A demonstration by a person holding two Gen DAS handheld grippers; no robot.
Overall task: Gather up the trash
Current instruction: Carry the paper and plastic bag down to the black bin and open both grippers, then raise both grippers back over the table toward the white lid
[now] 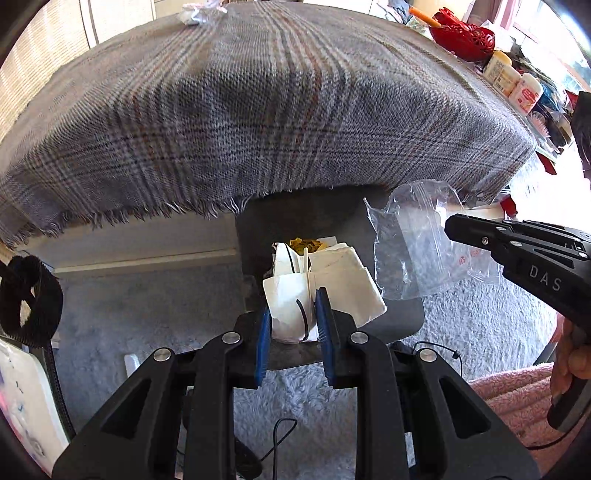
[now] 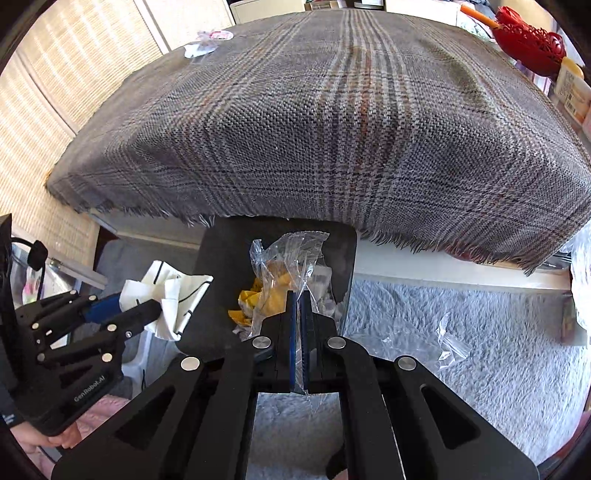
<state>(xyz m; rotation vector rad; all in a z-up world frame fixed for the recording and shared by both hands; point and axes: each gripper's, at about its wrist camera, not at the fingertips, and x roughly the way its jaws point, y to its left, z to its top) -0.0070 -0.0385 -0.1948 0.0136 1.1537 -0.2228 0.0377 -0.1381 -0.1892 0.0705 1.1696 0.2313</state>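
My left gripper [image 1: 293,306] is shut on a crumpled white paper napkin [image 1: 291,299], held above a dark grey bin [image 1: 332,218]; it also shows in the right wrist view [image 2: 147,308] with the napkin [image 2: 173,291]. My right gripper [image 2: 300,295] is shut on a clear plastic bag [image 2: 291,258] over the same bin [image 2: 221,258]; in the left wrist view the bag [image 1: 410,236] hangs from its tips [image 1: 452,227]. Yellow crumpled trash [image 2: 255,299] lies inside the bin. A small wrapper [image 2: 201,46] lies on the far left of the plaid-covered table [image 2: 332,129].
A scrap of clear plastic [image 2: 452,345] lies on the fluffy grey rug [image 2: 461,332] to the right. A red basket [image 1: 463,35] and bottles [image 1: 513,83] stand at the table's right edge. A pink towel [image 1: 517,398] is at lower right. Cables [image 1: 280,432] run across the rug.
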